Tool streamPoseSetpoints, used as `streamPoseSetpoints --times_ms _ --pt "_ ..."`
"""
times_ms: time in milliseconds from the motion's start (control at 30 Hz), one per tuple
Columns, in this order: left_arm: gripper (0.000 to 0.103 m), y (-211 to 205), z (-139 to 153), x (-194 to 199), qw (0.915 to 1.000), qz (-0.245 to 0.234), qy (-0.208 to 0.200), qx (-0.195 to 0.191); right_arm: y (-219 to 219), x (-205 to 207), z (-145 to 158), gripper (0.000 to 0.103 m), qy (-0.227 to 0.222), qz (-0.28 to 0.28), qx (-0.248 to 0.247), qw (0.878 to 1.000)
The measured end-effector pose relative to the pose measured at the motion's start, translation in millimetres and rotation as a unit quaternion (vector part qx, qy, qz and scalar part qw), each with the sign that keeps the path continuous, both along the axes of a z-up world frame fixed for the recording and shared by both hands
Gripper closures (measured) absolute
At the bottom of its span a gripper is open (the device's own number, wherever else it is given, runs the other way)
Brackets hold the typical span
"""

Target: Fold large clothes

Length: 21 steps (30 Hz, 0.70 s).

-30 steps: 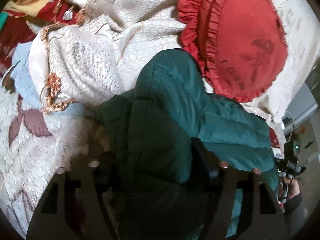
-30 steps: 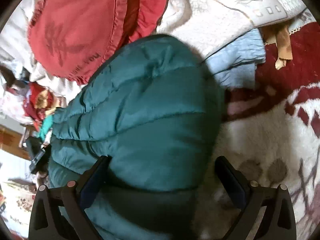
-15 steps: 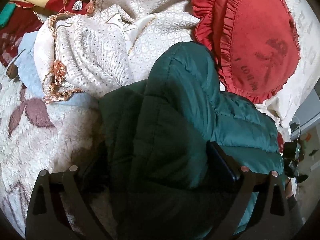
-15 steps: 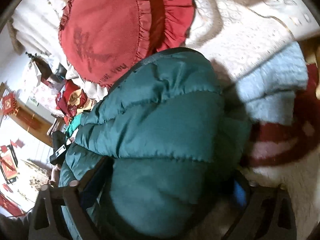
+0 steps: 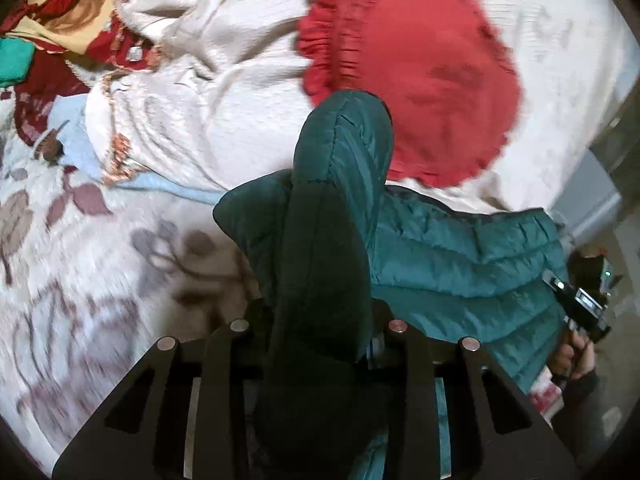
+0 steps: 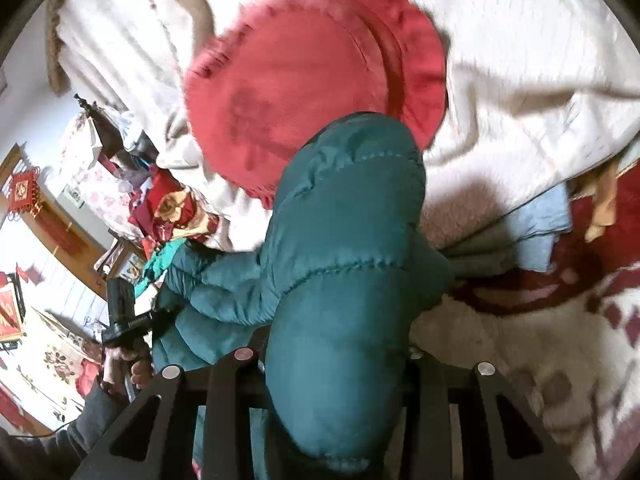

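Left wrist: left gripper (image 5: 318, 326) fingers closing on a bunched fold of the quilted teal jacket (image 5: 460, 256); right gripper (image 6: 330, 354) likewise, fingers closing on a puffy fold.

No text can be read: the dark print on the round red frilled cushion (image 5: 424, 80) is blurred in both wrist views.

Fingertips of the left gripper (image 5: 320, 320) and right gripper (image 6: 332, 352) are buried by the teal puffer jacket (image 5: 332, 216); red ruffled cushion (image 6: 312, 80) is motion-blurred.
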<state>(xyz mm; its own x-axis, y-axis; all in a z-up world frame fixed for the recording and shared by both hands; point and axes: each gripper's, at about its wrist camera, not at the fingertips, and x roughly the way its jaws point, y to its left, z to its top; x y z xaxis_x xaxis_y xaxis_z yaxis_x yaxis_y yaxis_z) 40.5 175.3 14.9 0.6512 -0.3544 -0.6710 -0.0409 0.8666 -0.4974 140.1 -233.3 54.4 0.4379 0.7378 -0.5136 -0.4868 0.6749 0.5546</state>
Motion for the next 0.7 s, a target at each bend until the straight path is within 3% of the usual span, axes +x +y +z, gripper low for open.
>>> streamPoseSetpoints --times_ms 133,233,300,333,367,400,433,467,533,633,667,700 --pt "0.074 -22 10 -9 0.9984 -0.037 -0.029 -0.033 -27 -30 19 0.070 -0.023 -0.019 -0.009 1.000" --pt "0.074 -38 13 -1 0.9980 -0.046 -0.040 -0.015 -49 -39 16 0.070 -0.027 -0.032 -0.010 0.999" --pt "0.069 -41 9 12 0.9990 -0.034 -0.031 0.003 -54 -33 3 0.070 -0.017 -0.041 -0.001 0.999" --pt "0.062 -40 3 19 0.9995 -0.023 -0.018 0.008 -53 -30 -3 0.068 -0.011 -0.047 0.004 0.999" --pt "0.050 -37 -6 26 0.9999 -0.008 0.004 0.011 -55 -21 -16 0.059 0.005 -0.062 0.005 0.998" --pt "0.046 -35 -15 31 0.9996 0.004 0.025 0.014 -55 -12 -28 0.050 0.030 -0.081 0.002 0.996" --pt "0.041 -32 -24 36 0.9988 0.015 0.044 0.013 -54 -2 -39 0.029 0.065 -0.097 0.002 0.993" --pt "0.038 -31 -27 37 0.9985 0.022 0.050 0.009 -58 8 -53 0.024 0.116 -0.113 0.017 0.987" --pt "0.038 -25 -25 34 0.9984 0.029 0.047 -0.001 -79 13 -66 0.024 0.171 -0.167 0.063 0.969" --pt "0.038 -14 -8 26 0.9980 0.057 0.029 0.001 -113 0 -47 0.024 0.157 -0.261 0.123 0.945" --pt "0.038 -11 0 23 0.9969 0.076 0.016 0.010 -114 -4 -37 0.024 0.142 -0.271 0.115 0.945" --pt "0.038 -8 14 15 0.9939 0.105 -0.016 0.030 -108 -8 -18 0.024 0.114 -0.268 0.078 0.953"
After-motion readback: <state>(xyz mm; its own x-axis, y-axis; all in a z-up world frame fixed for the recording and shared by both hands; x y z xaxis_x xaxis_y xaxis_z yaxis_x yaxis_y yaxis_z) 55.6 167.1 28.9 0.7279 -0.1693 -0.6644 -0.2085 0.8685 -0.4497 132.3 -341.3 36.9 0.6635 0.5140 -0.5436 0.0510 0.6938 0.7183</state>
